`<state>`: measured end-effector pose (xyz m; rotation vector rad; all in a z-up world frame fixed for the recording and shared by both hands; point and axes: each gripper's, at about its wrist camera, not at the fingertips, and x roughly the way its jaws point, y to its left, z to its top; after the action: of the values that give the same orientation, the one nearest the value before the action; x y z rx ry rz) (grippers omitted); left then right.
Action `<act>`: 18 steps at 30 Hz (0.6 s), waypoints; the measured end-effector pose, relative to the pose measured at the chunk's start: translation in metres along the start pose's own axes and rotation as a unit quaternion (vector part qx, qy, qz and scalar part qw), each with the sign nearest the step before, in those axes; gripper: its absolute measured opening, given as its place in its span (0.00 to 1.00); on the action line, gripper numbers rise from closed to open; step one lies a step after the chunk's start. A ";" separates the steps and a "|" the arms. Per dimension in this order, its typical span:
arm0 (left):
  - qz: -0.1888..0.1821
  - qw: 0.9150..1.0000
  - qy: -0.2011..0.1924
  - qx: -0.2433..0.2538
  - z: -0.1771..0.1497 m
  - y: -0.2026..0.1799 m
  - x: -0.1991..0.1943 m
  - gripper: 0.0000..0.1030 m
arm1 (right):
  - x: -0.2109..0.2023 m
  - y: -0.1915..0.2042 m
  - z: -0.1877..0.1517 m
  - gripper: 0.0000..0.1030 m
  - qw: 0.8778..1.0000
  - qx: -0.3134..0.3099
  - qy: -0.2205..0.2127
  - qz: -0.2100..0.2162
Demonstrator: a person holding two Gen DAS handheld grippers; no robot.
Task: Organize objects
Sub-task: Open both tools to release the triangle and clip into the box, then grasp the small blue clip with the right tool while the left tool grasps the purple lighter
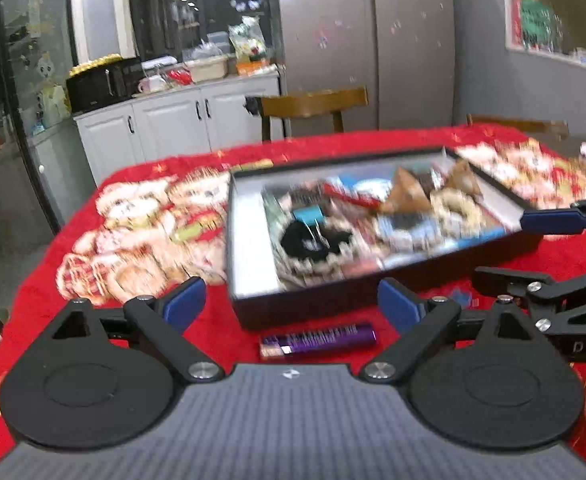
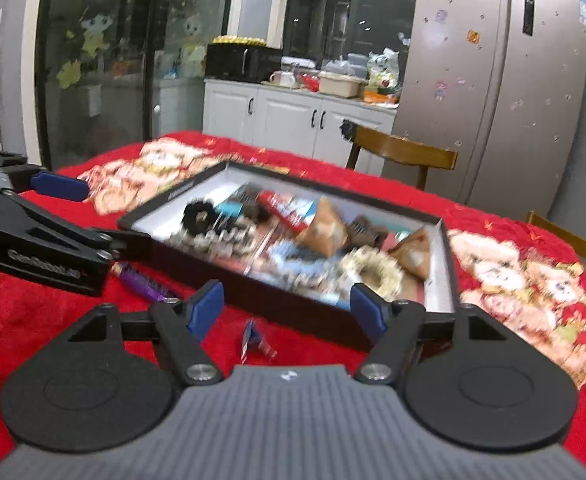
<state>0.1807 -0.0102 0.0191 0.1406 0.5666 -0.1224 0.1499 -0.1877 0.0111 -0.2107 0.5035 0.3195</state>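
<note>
Most items already fill the black box mid-desk. Left outside are a purple tube at its 6 o'clock and a small blue packet. Both the left gripper and right gripper hold their jaws apart, empty.

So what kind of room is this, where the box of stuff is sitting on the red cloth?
Most likely a home kitchen or dining area. A tall silver fridge stands against the wall, white cabinets hold a cluttered counter with a black oven, and a wooden chair sits beside the table.
</note>
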 end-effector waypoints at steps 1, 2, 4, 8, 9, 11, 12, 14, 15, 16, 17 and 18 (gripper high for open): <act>-0.001 1.000 0.004 0.006 -0.005 -0.004 0.003 0.93 | 0.003 0.002 -0.004 0.78 1.000 0.000 0.004 0.003; -0.002 1.000 0.007 0.010 -0.007 -0.006 0.006 0.93 | 0.005 0.004 -0.008 0.78 1.000 0.000 0.005 0.005; -0.004 1.000 0.014 0.018 -0.012 -0.011 0.013 0.93 | 0.007 0.006 -0.015 0.78 1.000 -0.006 0.003 0.007; 0.001 0.999 0.024 0.027 -0.018 -0.016 0.026 0.93 | 0.016 0.008 -0.023 0.76 1.000 -0.013 0.010 0.008; -0.001 0.999 0.027 0.026 -0.019 -0.015 0.028 0.93 | 0.017 0.008 -0.026 0.75 1.000 -0.011 0.012 0.013; -0.006 0.999 0.032 0.024 -0.021 -0.014 0.032 0.93 | 0.021 0.007 -0.028 0.71 1.000 -0.008 0.015 0.018; -0.007 0.999 0.034 0.023 -0.021 -0.014 0.034 0.93 | 0.023 0.007 -0.029 0.68 1.000 -0.009 0.017 0.019; -0.009 0.999 0.038 0.023 -0.023 -0.013 0.038 0.93 | 0.026 0.007 -0.029 0.65 0.999 -0.011 0.022 0.020; -0.009 0.999 0.040 0.022 -0.024 -0.013 0.040 0.93 | 0.028 0.006 -0.029 0.61 0.999 -0.011 0.024 0.020; -0.011 0.999 0.042 0.020 -0.024 -0.012 0.042 0.93 | 0.029 0.007 -0.029 0.59 0.999 -0.012 0.027 0.022; -0.013 0.999 0.045 0.018 -0.025 -0.011 0.044 0.93 | 0.032 0.007 -0.029 0.57 0.999 -0.012 0.031 0.024; -0.016 0.999 0.048 0.015 -0.025 -0.010 0.045 0.93 | 0.033 0.007 -0.030 0.56 0.999 -0.013 0.033 0.025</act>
<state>0.2039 -0.0192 -0.0270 0.1671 0.6623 -0.1556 0.1618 -0.1808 -0.0319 -0.2345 0.5702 0.3687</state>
